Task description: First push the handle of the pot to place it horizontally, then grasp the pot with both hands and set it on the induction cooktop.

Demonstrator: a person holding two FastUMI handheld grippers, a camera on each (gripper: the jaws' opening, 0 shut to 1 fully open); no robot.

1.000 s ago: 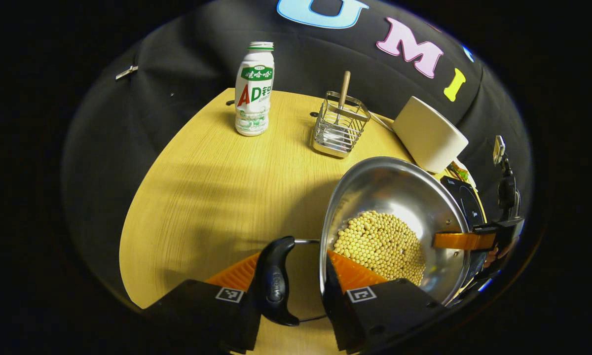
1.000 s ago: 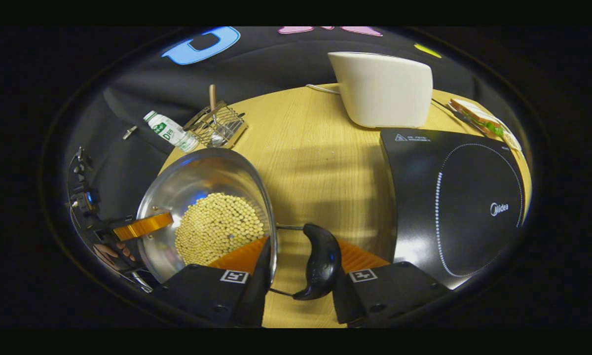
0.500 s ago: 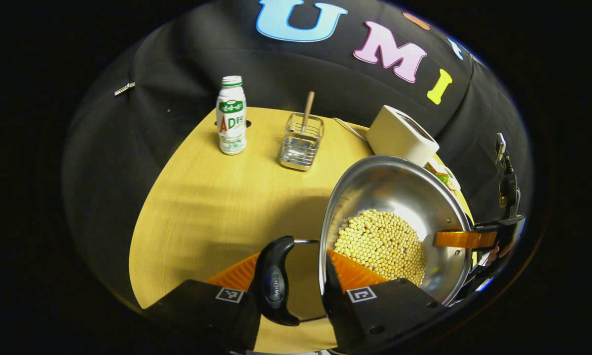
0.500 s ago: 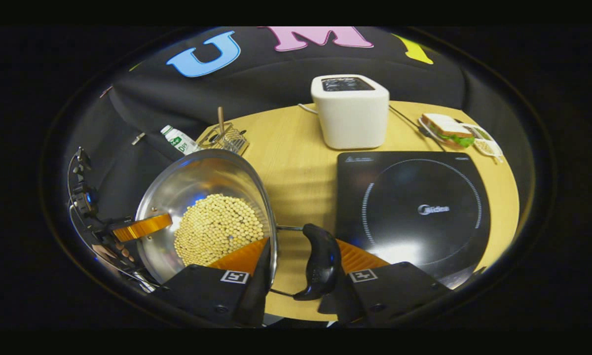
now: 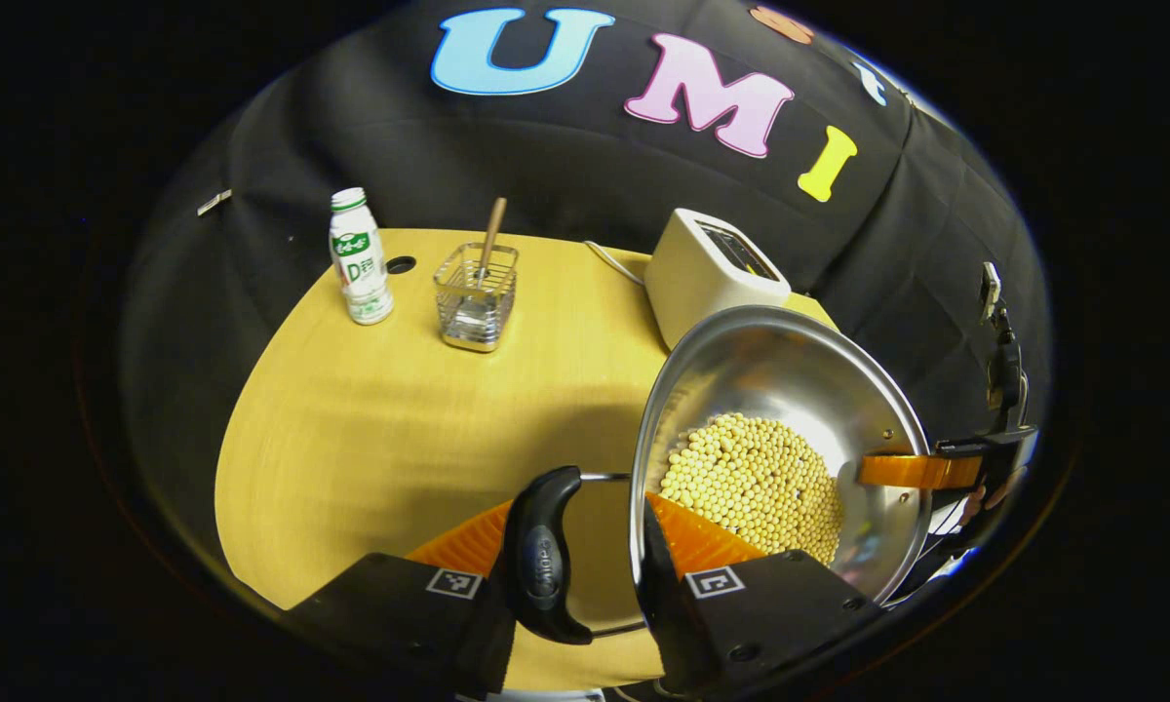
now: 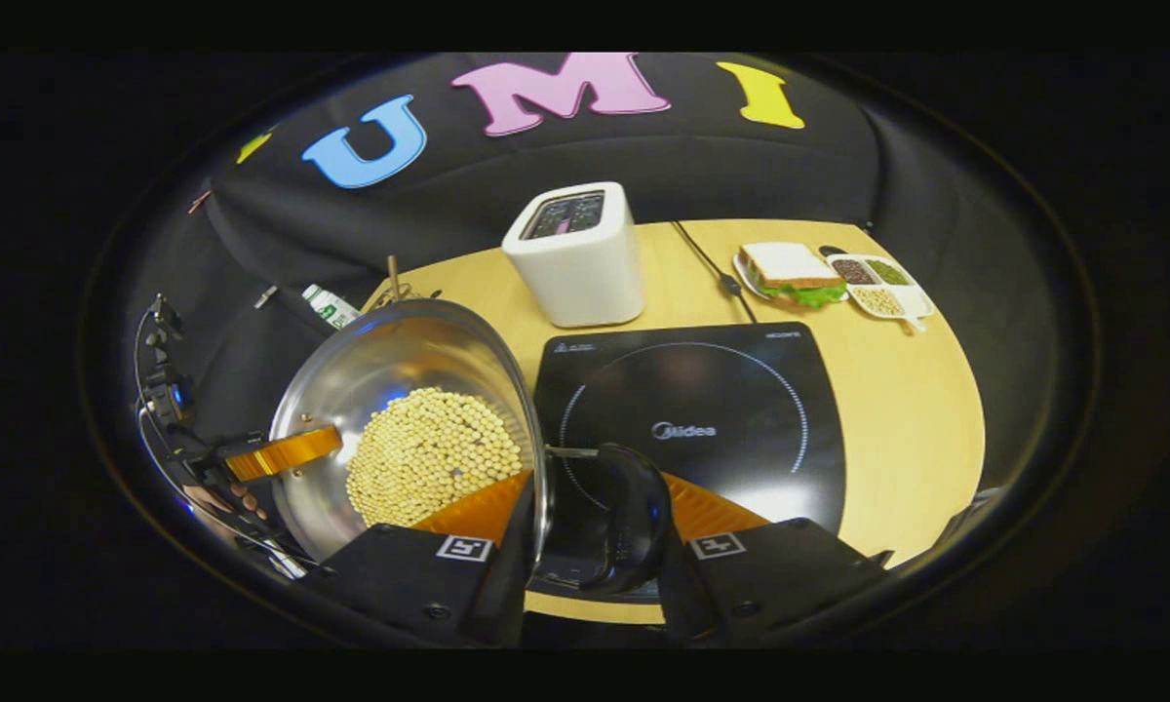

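While the pot hangs in the air above the wooden worktop, both grippers hold it by its side handles. Seen from the right gripper view, the worktop carries the black induction cooktop just beyond the pot's rim, with the white toaster behind it and a sandwich plate beside a small divided dish at the far right. From the left gripper view the toaster appears behind the pot, while a wire basket with a wooden stick and a white bottle stand well apart from the pot at the far left. The pot is steel, tilted toward each camera, and holds a heap of yellow beans.

Closed narrowly, the left gripper clamps the black handle and the pot's rim between its two fingers. Likewise the right gripper squeezes the other black handle against the rim. Each view also catches the opposite gripper's finger at the far rim, with fingers of the person's hand behind it.
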